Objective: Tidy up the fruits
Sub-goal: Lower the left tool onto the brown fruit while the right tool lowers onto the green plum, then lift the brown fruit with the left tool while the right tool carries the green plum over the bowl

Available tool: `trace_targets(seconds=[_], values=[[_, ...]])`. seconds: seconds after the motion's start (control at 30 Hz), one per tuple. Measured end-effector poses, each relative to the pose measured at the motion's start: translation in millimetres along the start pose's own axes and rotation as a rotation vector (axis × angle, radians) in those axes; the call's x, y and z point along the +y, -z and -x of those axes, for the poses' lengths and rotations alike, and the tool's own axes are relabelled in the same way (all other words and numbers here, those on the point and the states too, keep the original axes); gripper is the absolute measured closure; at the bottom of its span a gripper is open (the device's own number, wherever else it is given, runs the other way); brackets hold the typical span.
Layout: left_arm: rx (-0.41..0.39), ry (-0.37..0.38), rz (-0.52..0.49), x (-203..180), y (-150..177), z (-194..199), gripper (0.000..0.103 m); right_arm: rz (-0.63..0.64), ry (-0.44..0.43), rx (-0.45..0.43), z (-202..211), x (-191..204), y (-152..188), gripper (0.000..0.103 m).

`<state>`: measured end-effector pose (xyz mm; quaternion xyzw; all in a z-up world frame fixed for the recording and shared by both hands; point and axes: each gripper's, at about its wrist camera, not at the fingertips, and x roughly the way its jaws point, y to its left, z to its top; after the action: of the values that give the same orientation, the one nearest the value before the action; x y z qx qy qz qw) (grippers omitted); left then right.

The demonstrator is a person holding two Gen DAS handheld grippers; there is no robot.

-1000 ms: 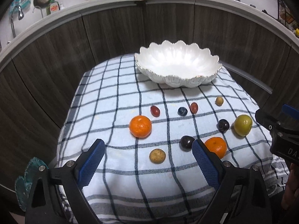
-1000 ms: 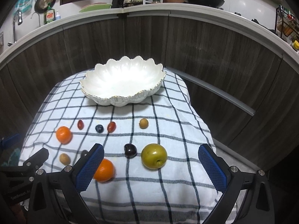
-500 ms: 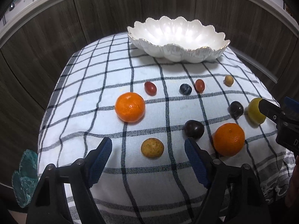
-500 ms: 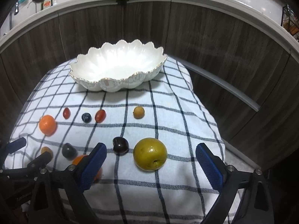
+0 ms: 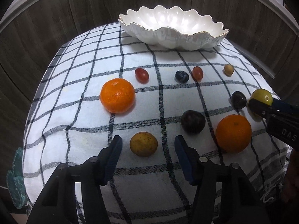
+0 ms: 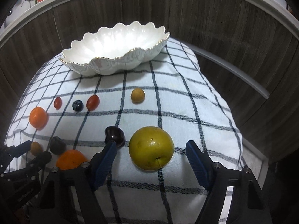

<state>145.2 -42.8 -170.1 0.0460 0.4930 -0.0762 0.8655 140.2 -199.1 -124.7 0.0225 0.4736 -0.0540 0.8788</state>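
Closing jaws flank yellow fruit (image 5: 143, 144) and green fruit (image 6: 151, 148).

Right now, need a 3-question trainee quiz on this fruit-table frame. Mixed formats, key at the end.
1. True or false: the scalloped white ceramic bowl already holds fruit.
2. Which fruit lies between the right gripper fingers? A) big yellow-green round fruit B) orange mandarin C) dark blueberry
3. Fill in: the left gripper is closing around the small speckled ____ round fruit on the checked cloth.

Key: 1 false, the bowl is empty. 2 A; those fingers are closing with a gap on either side. 3 yellow; no finger touches it yet.
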Motion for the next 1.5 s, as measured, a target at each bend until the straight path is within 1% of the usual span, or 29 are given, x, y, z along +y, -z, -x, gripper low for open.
trace_targets(seconds=[0.1,0.13,0.17,0.2,0.23,0.27,0.57,1.0,1.23,1.5], values=[[-0.007,0.013,-0.005,-1.5,-0.2,0.3,0.054,-0.01,-0.01,0.014,-5.2,-2.0,0.4,0.034],[-0.009,0.017,-0.007,-1.6,-0.3,0.5,0.057,-0.012,-0.014,0.019,-6.9,-2.4,0.7,0.037],[-0.011,0.017,-0.008,-1.7,-0.7,0.7,0.06,-0.014,-0.017,0.023,-8.5,-2.3,0.7,0.039],[-0.015,0.012,-0.009,-1.7,-1.0,1.1,0.063,-0.018,-0.022,0.028,-9.6,-2.9,1.3,0.043],[-0.019,0.004,-0.008,-0.9,-1.4,1.8,0.07,-0.023,-0.029,0.034,-11.0,-3.6,1.8,0.049],[-0.025,-0.007,-0.008,-0.1,-2.0,2.4,0.075,-0.024,-0.033,0.037,-12.0,-3.8,1.8,0.052],[-0.061,-0.017,-0.029,-1.6,-3.0,9.4,0.075,-0.027,-0.039,0.033,-9.4,-3.6,1.7,0.053],[-0.091,-0.02,-0.052,-6.1,-11.0,28.3,0.075,-0.024,-0.05,-0.035,17.3,-4.2,-8.5,0.053],[-0.129,-0.026,-0.065,-8.2,-25.7,45.8,0.075,-0.033,-0.07,-0.061,29.2,-4.5,-19.2,0.053],[-0.158,-0.014,-0.06,-7.4,-48.0,54.6,0.075,-0.026,-0.069,-0.093,35.6,-5.1,-36.9,0.053]])
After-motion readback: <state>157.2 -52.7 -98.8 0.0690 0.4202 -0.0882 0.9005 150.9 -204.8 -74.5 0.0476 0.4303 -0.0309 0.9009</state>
